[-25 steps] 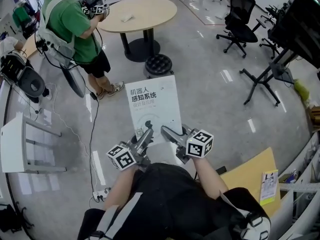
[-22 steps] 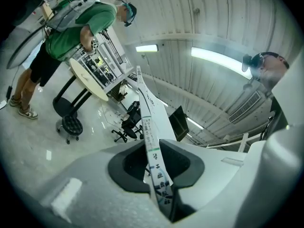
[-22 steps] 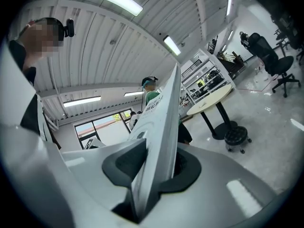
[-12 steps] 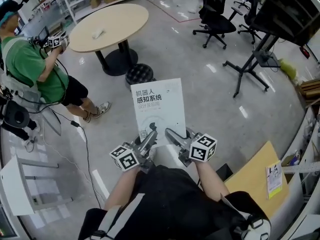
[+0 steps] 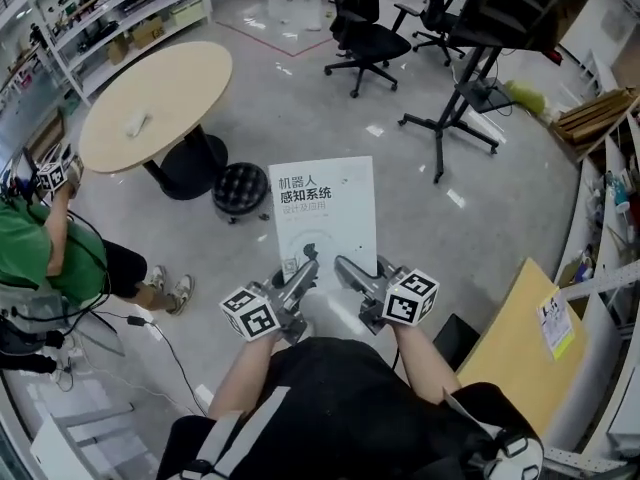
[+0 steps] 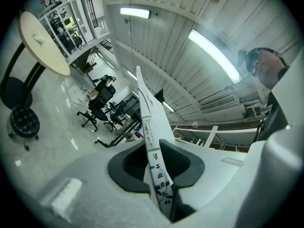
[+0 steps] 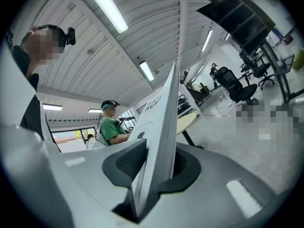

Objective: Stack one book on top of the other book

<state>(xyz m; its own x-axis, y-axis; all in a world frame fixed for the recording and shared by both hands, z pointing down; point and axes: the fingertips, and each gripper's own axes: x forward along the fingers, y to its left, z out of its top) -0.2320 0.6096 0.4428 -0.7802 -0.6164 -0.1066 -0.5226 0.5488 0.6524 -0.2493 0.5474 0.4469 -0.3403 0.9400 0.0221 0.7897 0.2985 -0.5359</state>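
Head view: both your left gripper (image 5: 303,271) and right gripper (image 5: 347,267) pinch only the near edge of the book (image 5: 322,208) held out over the floor (image 5: 480,218), so a fast swing could lever it loose.

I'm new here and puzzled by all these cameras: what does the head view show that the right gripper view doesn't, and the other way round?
Only the head view shows the white book's printed front cover, the left tool and right tool both clamped on its near edge, and the black stool on the floor. Only the right gripper view shows the ceiling lights and the book edge-on, pinched between that tool's jaws. Both show the book, the person in green and black office chairs.
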